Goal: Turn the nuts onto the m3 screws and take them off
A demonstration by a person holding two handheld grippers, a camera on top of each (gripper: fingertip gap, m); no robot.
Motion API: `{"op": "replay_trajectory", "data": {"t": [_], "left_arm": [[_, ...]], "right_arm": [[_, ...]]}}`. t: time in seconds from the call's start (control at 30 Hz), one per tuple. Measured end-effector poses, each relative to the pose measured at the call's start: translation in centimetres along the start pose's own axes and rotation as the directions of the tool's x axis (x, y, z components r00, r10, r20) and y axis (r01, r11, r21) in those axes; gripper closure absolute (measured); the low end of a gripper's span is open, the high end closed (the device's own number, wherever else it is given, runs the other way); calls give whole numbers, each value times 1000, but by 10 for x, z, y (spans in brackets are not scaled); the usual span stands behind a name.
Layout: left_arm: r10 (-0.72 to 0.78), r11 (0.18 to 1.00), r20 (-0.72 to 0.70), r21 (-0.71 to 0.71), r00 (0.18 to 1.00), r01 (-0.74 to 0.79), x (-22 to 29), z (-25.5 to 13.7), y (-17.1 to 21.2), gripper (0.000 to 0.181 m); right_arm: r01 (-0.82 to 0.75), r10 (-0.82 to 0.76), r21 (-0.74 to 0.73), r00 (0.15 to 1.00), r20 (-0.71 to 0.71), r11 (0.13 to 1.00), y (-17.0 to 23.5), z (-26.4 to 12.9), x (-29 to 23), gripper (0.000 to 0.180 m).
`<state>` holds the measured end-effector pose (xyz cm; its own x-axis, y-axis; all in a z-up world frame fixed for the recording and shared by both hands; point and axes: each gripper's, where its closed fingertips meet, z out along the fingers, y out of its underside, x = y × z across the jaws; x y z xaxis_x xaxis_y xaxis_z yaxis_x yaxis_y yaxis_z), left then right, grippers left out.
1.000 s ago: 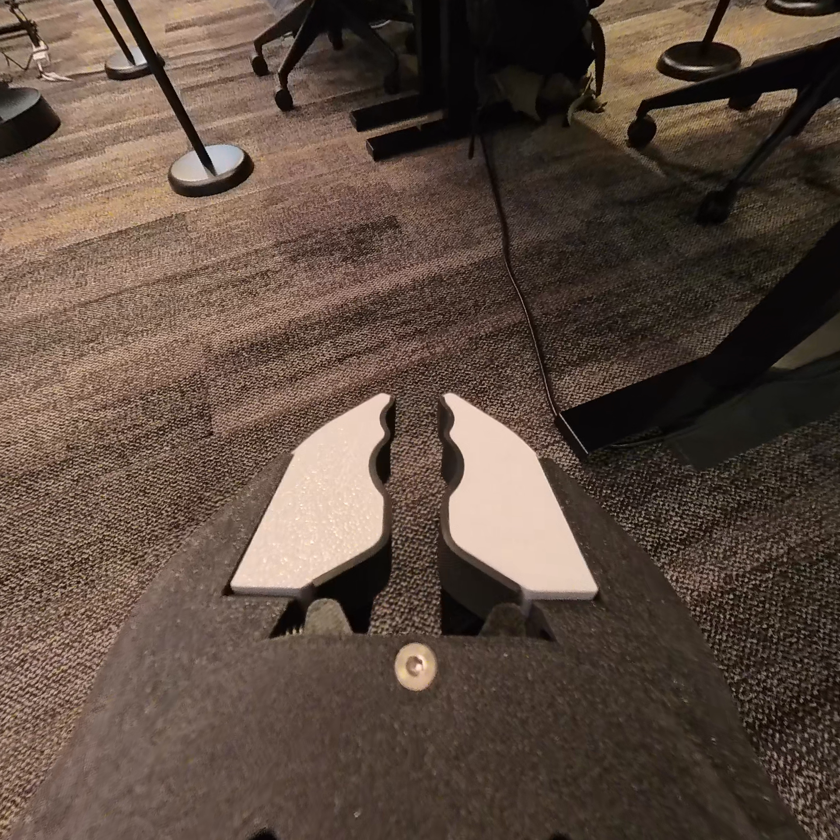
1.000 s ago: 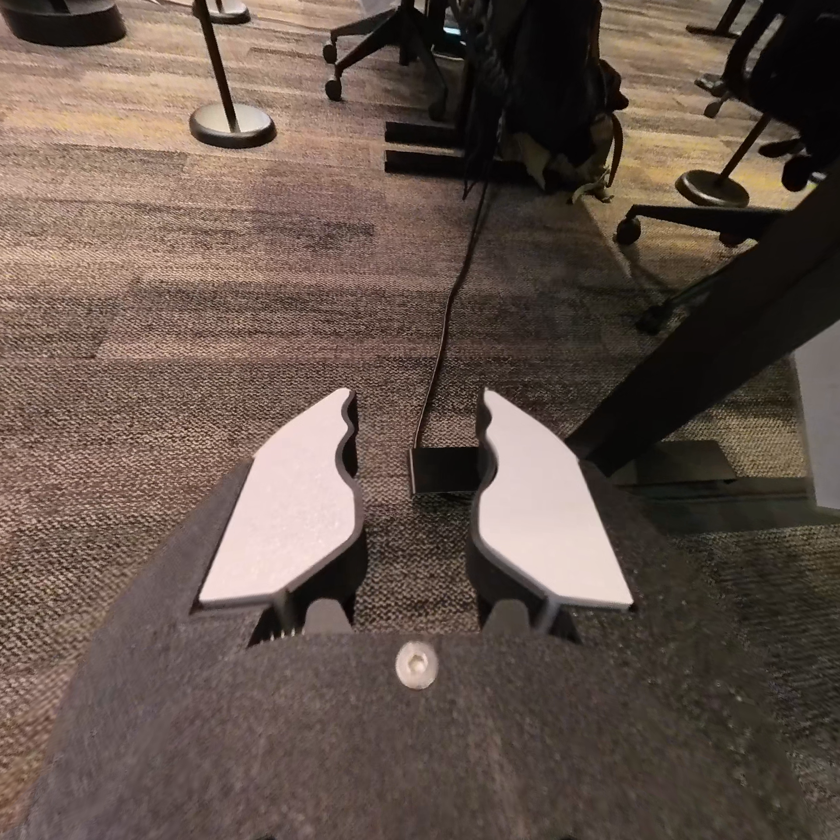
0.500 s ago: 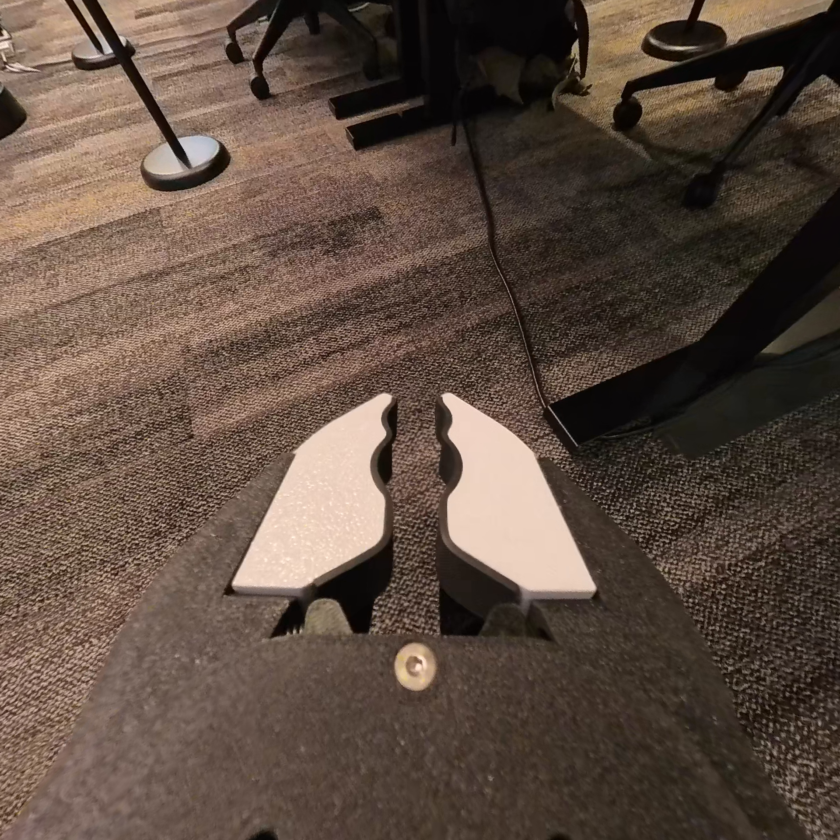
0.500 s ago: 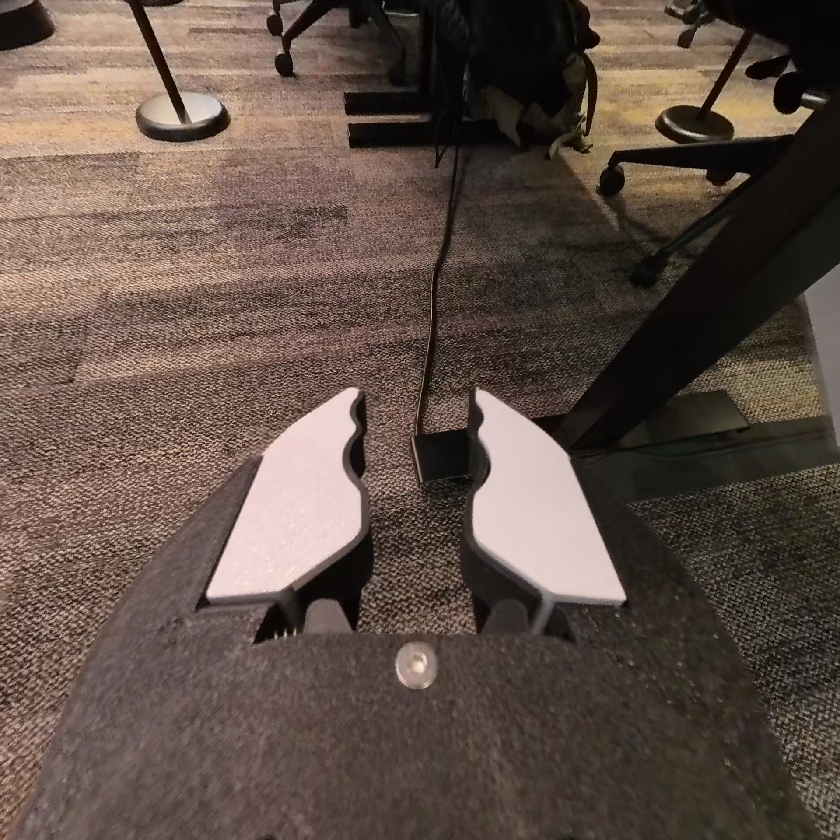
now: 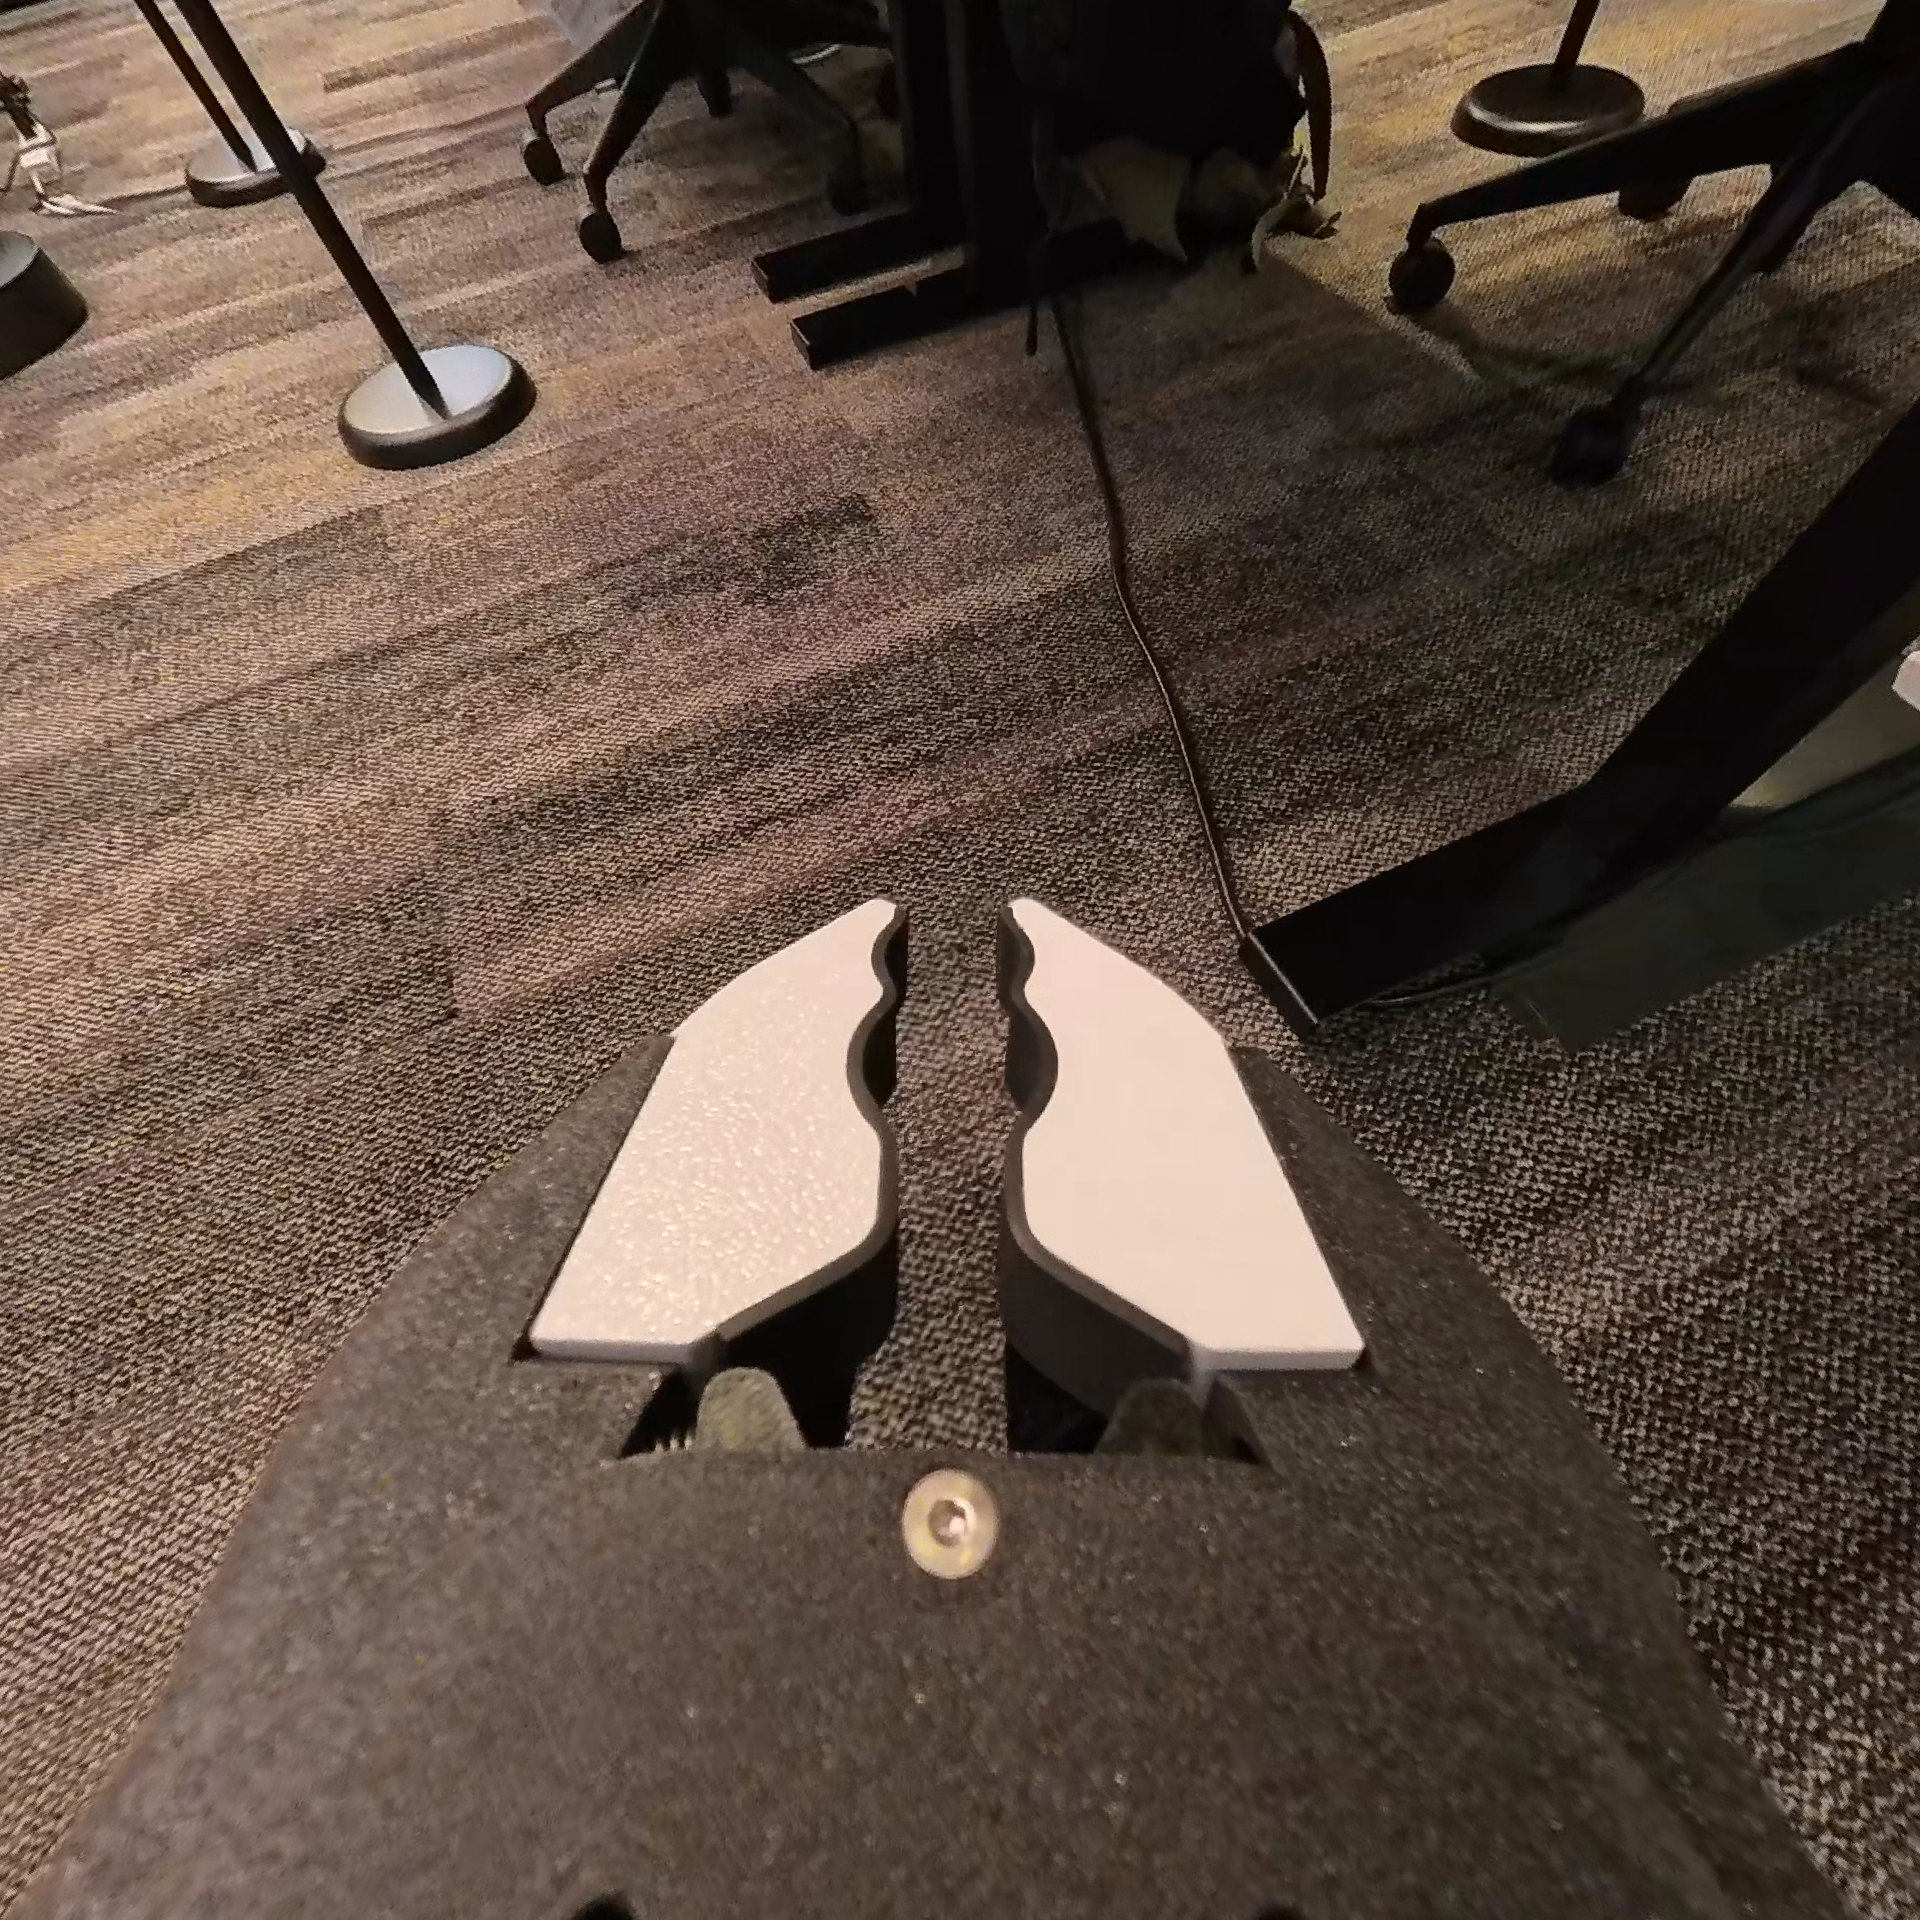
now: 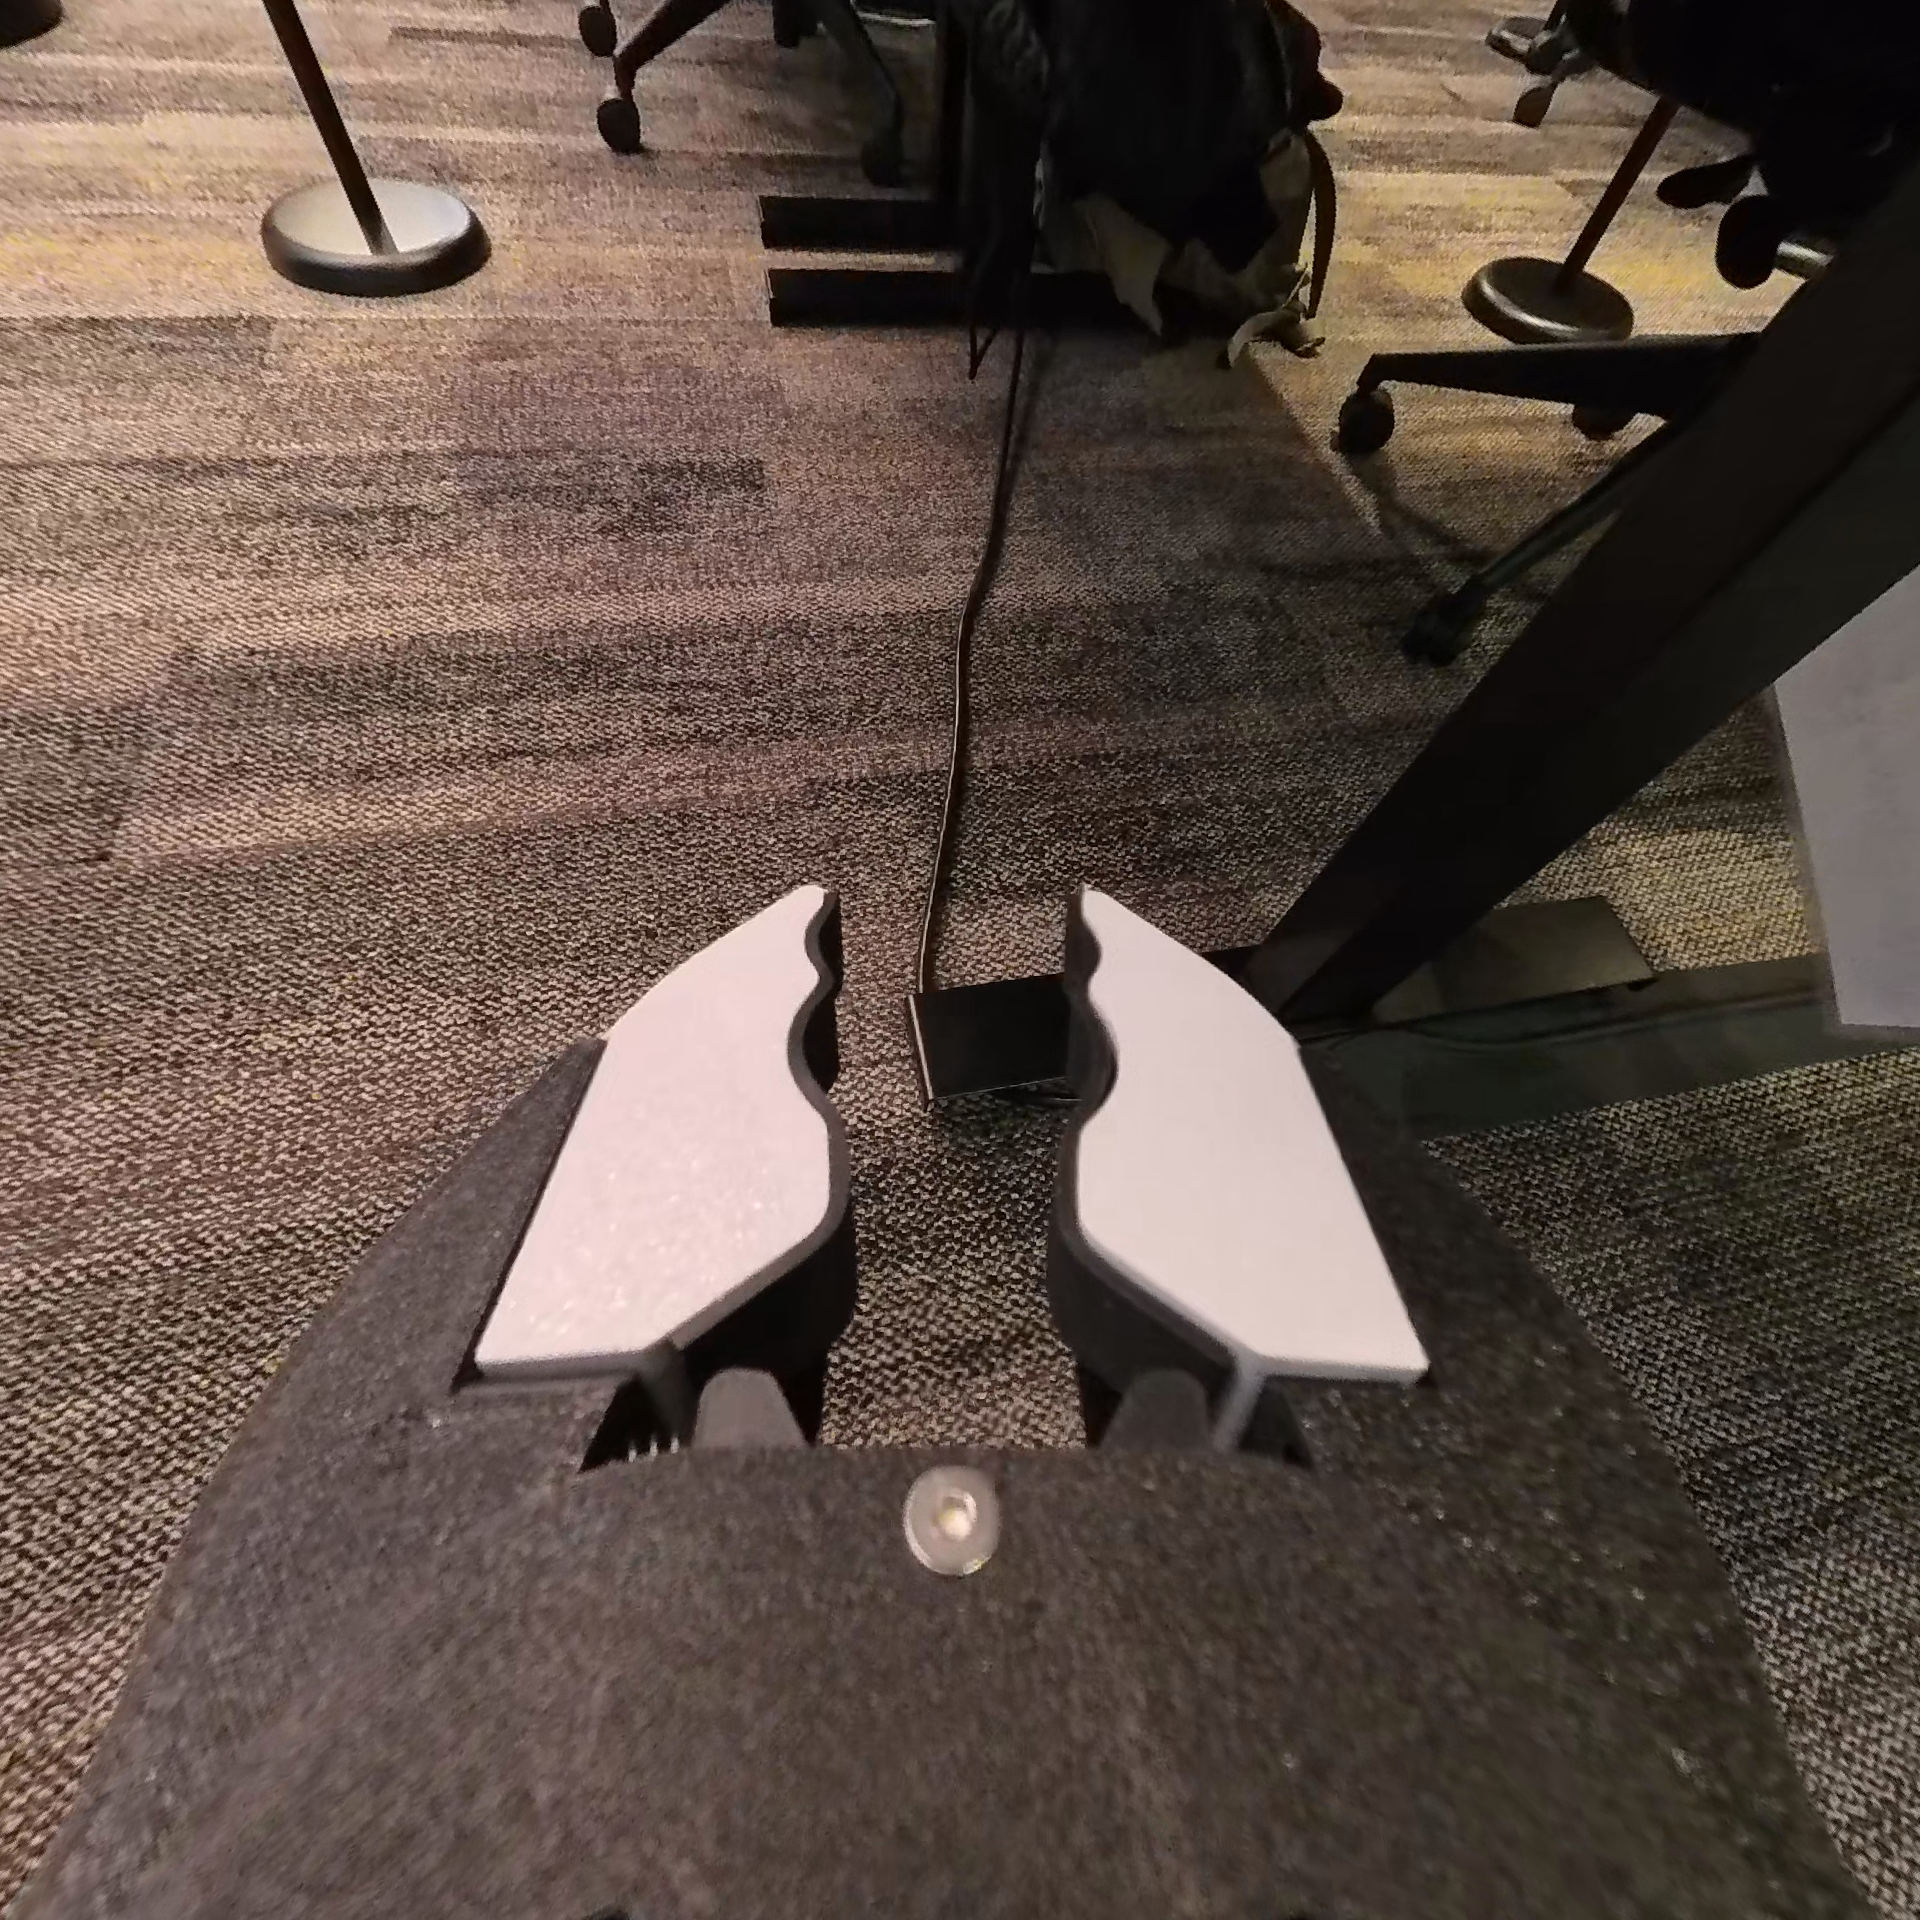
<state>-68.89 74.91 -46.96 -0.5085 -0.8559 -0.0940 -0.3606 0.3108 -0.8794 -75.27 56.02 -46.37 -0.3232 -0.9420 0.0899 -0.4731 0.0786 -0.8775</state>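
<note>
Above the brown and grey carpet floor (image 5: 520, 831), the left gripper (image 5: 950, 914) hung with its grey fingers a little apart, holding nothing. Over that same carpet (image 6: 416, 623), the right gripper (image 6: 954, 914) was spread wider, empty too. Beyond it, a thin black cable (image 6: 961, 675) ran across the carpet to the black metal table foot (image 6: 987, 1039). No nuts or screws showed anywhere.

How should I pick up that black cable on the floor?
Take the cable on its straight middle stretch, from above, with fingers on either side of it. It lies thin and flat on the carpet, and that stretch is away from the table foot.
</note>
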Motion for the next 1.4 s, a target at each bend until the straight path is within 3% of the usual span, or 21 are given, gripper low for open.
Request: {"op": "replay_trajectory", "data": {"t": [0.63, 0.8, 0.9, 1.03, 1.23, 1.4], "left_arm": [[5, 1000, 27, -10, 1000, -5, 0, 9, 4, 166], [109, 994, 57, 1, 992, -109, -3, -24, -17, 166], [76, 997, 57, -27, 996, -74, -4, -62, -36, 166], [76, 995, 16, -62, 997, -75, 13, -119, -83, 165], [45, 998, -79, -44, 996, -48, 39, -200, -205, 163], [-2, 997, -150, -79, 989, -10, 52, -231, -298, 152]], "right_arm": [[41, -41, 4, 999, 22, 999, 1, 3, -1, 138], [114, -113, 26, 993, -27, 993, -20, -29, 13, 139], [129, -128, 9, 989, -78, 992, -38, -69, 28, 141], [200, -200, -7, 975, -100, 980, -85, -126, 39, 141], [206, -205, -1, 971, -126, 978, -204, -192, 70, 139], [148, -152, -40, 980, -130, 988, -285, -219, 90, 134]]}}
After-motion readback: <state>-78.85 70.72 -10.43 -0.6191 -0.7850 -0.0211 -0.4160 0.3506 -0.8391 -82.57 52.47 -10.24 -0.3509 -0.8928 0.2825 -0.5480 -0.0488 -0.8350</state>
